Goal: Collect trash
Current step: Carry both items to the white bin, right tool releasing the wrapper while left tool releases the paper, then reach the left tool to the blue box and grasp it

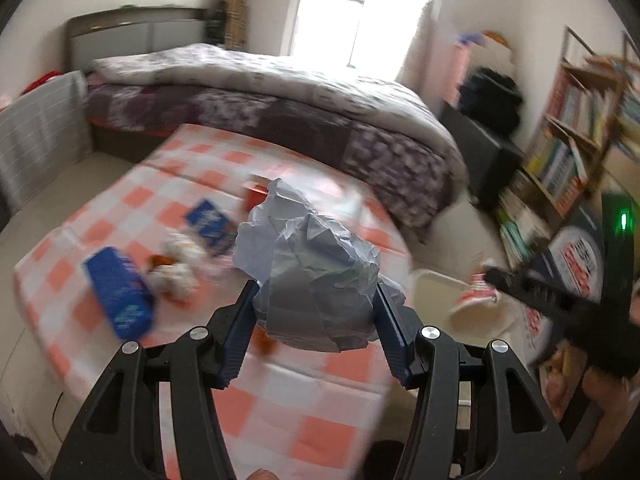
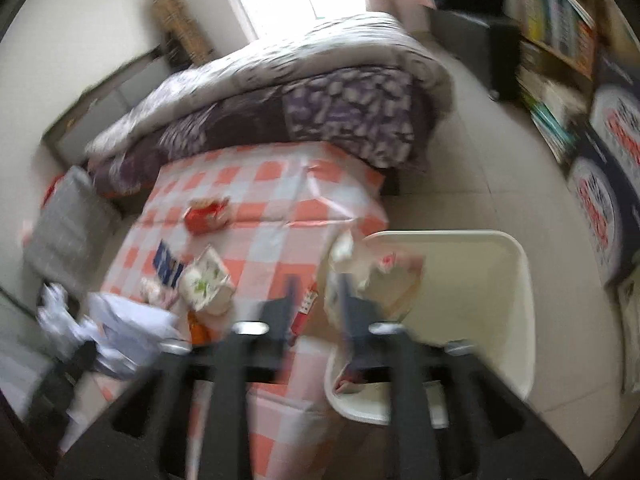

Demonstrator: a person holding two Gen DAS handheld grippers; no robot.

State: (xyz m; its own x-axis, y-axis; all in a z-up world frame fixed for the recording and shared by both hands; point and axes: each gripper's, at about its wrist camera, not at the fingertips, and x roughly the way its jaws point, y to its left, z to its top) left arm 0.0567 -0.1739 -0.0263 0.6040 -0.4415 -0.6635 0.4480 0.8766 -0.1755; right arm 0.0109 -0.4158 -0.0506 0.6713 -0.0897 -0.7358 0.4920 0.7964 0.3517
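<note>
A bed (image 1: 280, 92) with a purple patterned quilt stands behind the counter (image 1: 312, 412) in its orange-checked cloth, where a blue box (image 1: 120, 294), a blue packet (image 1: 210, 224) and a red carton (image 2: 208, 214) lie scattered. Beside the counter's edge sits a cream bin (image 2: 516, 300). The left tongs (image 1: 316, 312) are clamped on a crumpled grey paper wad (image 1: 308, 264) above the counter, while the right tongs (image 2: 316, 300), near the bin's rim, grip a red-and-white wrapper (image 1: 476, 296).
</note>
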